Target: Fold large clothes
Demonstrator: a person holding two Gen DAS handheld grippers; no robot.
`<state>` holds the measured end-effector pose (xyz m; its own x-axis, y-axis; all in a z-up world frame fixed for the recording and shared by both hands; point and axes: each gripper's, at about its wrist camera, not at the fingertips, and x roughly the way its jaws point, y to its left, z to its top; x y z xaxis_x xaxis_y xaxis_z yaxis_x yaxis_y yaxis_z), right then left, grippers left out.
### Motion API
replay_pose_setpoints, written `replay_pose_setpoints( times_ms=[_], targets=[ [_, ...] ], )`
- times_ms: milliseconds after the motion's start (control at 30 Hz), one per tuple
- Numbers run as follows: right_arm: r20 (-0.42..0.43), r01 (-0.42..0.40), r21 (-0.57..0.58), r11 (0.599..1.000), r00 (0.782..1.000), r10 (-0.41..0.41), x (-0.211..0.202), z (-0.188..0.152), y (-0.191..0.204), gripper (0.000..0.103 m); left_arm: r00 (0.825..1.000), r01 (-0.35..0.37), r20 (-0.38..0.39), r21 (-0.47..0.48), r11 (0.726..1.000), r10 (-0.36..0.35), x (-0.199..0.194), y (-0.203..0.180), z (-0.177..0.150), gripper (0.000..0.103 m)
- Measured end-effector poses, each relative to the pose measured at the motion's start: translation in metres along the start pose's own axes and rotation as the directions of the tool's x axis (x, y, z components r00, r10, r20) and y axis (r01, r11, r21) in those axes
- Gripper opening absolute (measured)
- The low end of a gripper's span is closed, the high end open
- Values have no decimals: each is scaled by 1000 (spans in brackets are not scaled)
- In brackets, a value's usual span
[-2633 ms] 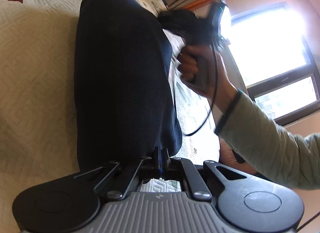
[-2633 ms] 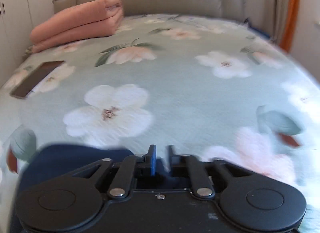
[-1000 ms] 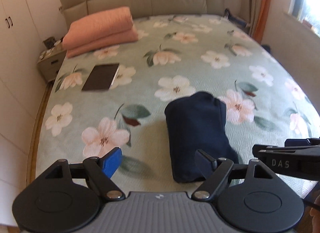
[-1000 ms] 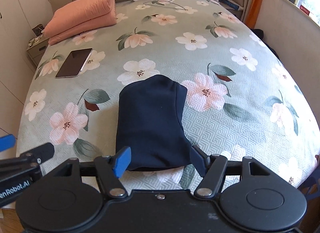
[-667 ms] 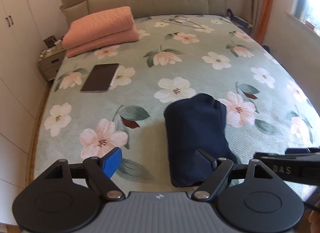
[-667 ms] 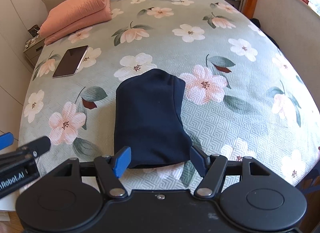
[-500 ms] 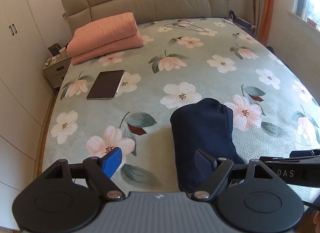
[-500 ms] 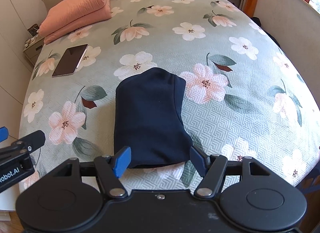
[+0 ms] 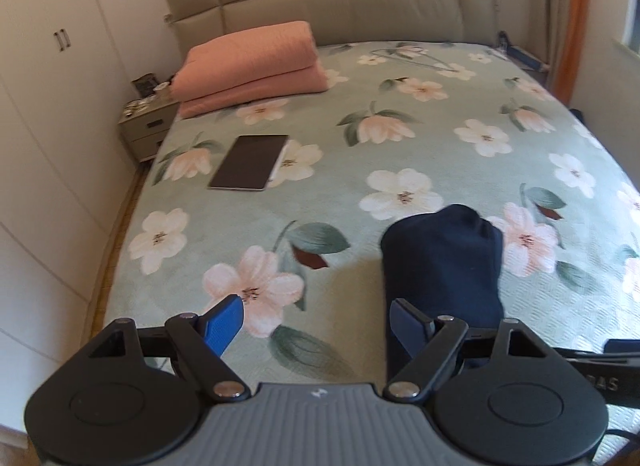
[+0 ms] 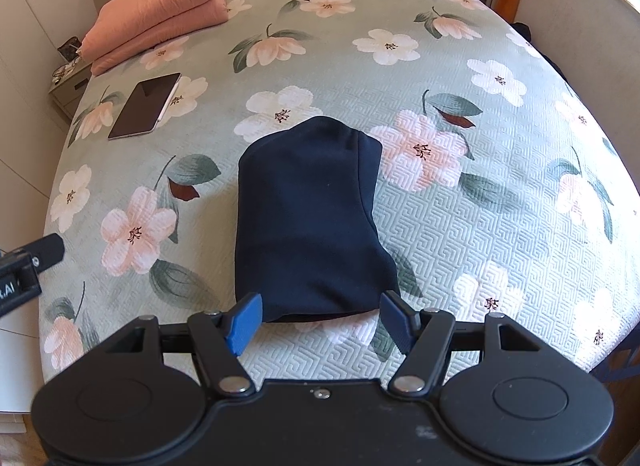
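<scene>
- Since a second ago the left wrist view has tipped up, showing more headboard, while the bundle lies unmoved.
- Left gripper (image 9: 316,324) hangs wide apart and empty, beside the garment's left edge.
- Navy folded garment (image 10: 308,217) rests on the floral bedspread (image 10: 500,225) near the foot edge; it looks soft, light and floppy, best pinched at its near hem corners.
- Right gripper (image 10: 322,320) hovers wide and empty over that hem.

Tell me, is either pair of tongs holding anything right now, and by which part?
Nothing is held. Both the left tongs and right tongs stand open, and the folded navy garment lies free on the bed.
</scene>
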<state>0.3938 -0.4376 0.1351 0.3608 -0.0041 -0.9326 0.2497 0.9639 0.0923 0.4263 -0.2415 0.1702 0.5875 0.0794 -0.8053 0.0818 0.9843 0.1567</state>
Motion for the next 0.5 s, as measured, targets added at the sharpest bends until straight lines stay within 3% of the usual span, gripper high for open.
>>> replay_pose_setpoints(
  times_ms=[500],
  targets=[
    [-1,6,13,1000,1000,-6,-4,-6,7,78,999,31,11,66,997,-32,-6,-1,-2,82]
  ],
)
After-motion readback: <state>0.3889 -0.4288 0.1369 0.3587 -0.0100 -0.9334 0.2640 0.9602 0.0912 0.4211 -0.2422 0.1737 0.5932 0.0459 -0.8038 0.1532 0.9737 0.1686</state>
